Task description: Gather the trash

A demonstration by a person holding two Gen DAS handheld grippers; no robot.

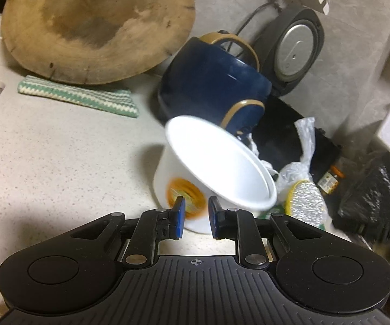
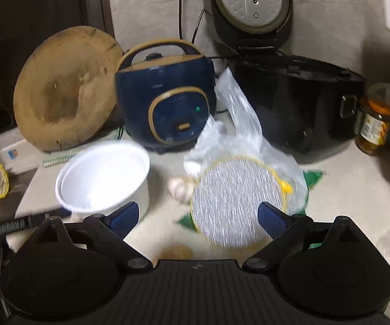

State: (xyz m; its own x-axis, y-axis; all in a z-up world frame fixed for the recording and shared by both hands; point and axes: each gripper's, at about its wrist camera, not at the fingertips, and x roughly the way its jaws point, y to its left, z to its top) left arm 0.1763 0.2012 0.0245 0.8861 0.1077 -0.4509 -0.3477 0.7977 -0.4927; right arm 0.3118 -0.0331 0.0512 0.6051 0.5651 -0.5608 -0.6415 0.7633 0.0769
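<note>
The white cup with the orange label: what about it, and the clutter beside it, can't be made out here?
- White cup: label print smeared by motion blur, left wrist view; its base hidden by the left gripper's fingers.
- Foil lid: blurred, near edge cut by the right gripper, right wrist view.
- Jar: label too small.

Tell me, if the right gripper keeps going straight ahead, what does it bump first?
Probably the round foil lid, lying between the open right gripper fingers. The clear plastic bag is just behind it.

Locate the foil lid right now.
Right wrist view: the foil lid lies on the counter between the open right gripper fingers, right of the white cup.
</note>
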